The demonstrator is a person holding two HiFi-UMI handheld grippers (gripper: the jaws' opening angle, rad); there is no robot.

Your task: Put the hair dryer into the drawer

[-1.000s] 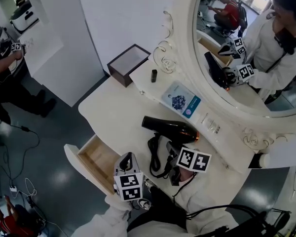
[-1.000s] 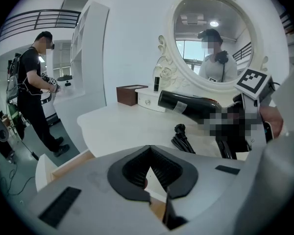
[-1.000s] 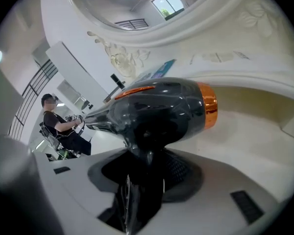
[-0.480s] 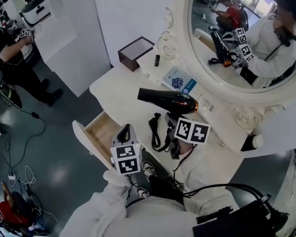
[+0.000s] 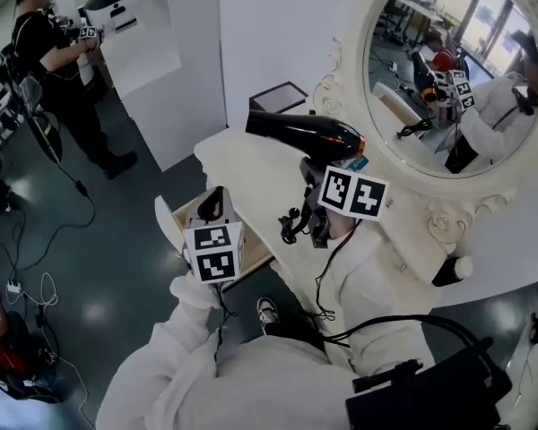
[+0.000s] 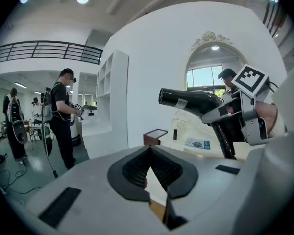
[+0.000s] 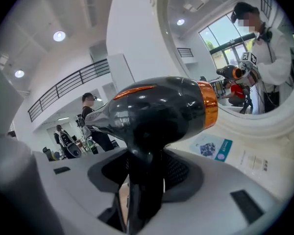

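**Head view:** the hair dryer (image 5: 309, 135) is held clear above the dressing table (image 5: 242, 164), gripped by its handle in the right gripper (image 5: 316, 186). Its long axis lies nearly level, with the nozzle toward 9 o'clock and the orange rear toward 3. The open drawer (image 5: 167, 226) sits at 7 o'clock.

**Left gripper view:** the left gripper (image 6: 149, 155) is seen with its tips together and nothing between them.

**Right gripper view:** the jaws are spread wide and clamped on the handle. The glossy, rigid shell is judged slick and top-heavy, so the handle is the best hold. The cord (image 5: 293, 228) dangles.
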